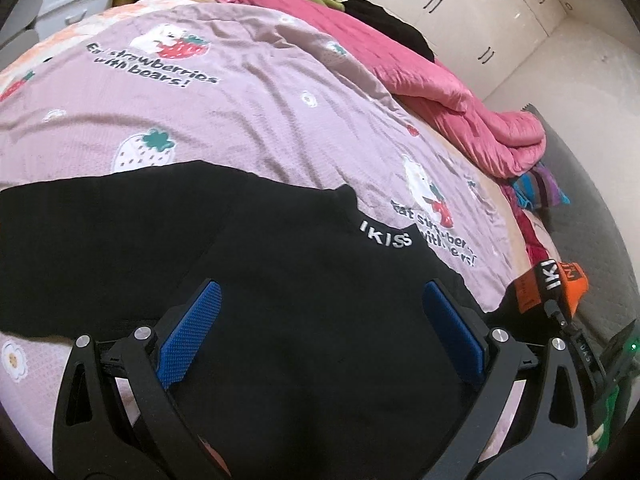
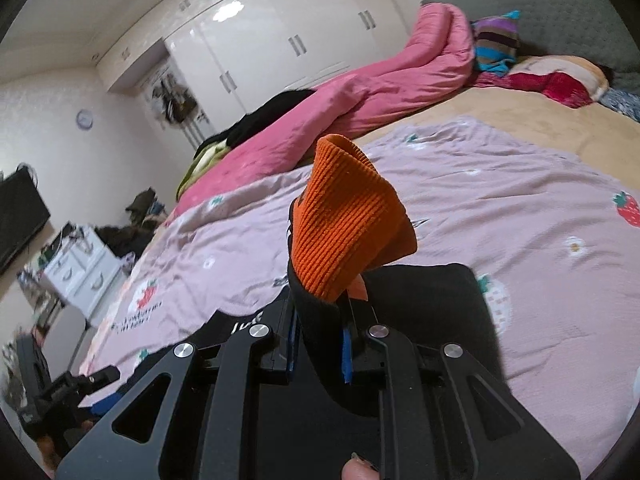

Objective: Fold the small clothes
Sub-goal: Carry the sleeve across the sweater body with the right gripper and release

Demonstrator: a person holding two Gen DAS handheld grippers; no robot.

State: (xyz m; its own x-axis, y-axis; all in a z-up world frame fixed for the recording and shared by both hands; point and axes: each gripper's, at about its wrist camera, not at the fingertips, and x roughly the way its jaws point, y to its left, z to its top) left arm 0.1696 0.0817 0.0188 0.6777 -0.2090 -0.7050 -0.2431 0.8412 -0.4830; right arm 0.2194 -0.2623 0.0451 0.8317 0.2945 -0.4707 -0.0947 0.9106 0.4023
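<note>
Right wrist: right gripper clamped on the sock, orange cuff at 12 o'clock above the bed. Left gripper gapes empty over black cloth. Keep the pinch firm and lay the cuff flat.

You have a black garment lying spread and mostly flat on the lilac strawberry-print sheet, white "IKISS" lettering showing near one edge. Its orange ribbed cuff stands raised off the bed, bunched and folded over, with black fabric pinched in your right gripper.
</note>
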